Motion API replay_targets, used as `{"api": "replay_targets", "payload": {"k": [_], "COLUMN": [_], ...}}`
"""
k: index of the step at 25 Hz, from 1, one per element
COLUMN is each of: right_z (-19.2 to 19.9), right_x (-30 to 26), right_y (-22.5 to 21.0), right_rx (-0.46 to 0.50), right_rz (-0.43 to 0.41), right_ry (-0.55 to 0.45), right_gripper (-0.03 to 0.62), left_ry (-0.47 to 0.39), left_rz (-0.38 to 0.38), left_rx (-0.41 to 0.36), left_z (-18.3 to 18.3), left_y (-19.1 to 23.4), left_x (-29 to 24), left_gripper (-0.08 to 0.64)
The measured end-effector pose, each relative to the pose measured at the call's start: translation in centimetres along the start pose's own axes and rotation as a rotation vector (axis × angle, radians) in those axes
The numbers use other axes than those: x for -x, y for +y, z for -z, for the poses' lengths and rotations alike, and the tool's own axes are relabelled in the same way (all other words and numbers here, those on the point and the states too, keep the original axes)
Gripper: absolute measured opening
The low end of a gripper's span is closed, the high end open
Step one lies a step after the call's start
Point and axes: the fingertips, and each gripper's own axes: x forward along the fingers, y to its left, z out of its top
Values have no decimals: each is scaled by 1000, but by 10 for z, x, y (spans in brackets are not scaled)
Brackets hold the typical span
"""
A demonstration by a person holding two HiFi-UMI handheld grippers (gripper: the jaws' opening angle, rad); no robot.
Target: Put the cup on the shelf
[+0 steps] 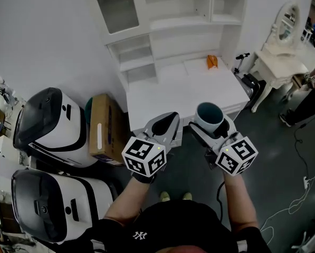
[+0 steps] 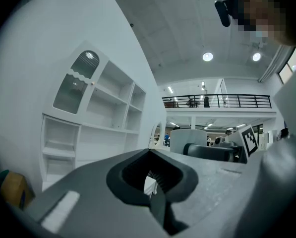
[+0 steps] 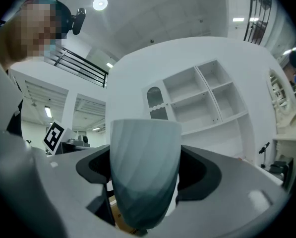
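A pale cup [image 1: 209, 116] with a dark teal inside stands upright in my right gripper [image 1: 210, 126], whose jaws are shut on its sides. In the right gripper view the cup [image 3: 144, 170] fills the middle, wider at the top. My left gripper [image 1: 168, 125] hangs beside it, shut with nothing in it; in the left gripper view its jaws [image 2: 151, 182] meet. Both are held in front of the near edge of a white desk [image 1: 162, 101]. The white shelf unit [image 1: 168, 22] with open compartments rises at the desk's back.
An orange object [image 1: 212, 61] lies on the desk's far right. A cardboard box [image 1: 101, 128] and two white-and-black machines [image 1: 51, 128] stand to the left on the floor. A white dressing table with a mirror [image 1: 284, 41] and a person [image 1: 313, 91] are at the right.
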Motion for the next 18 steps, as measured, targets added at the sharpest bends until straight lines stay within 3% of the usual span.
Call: {"api": "replay_targets", "payload": {"k": [6,18], "right_z": [-4,-4], "right_x": [5,34], "right_y": [-6,-29], "right_rx": [-41,-18], "right_rz": [-1,4], "right_ry": [-8,0], "right_gripper": [397,397], "left_ry": [-5,-6], "left_rz": [0,-14], "left_rx": [-5,-8], "left_z": [-4,7], "left_y": [-7,-34], "left_x": [-2,-18], "left_gripper": [0,0]}}
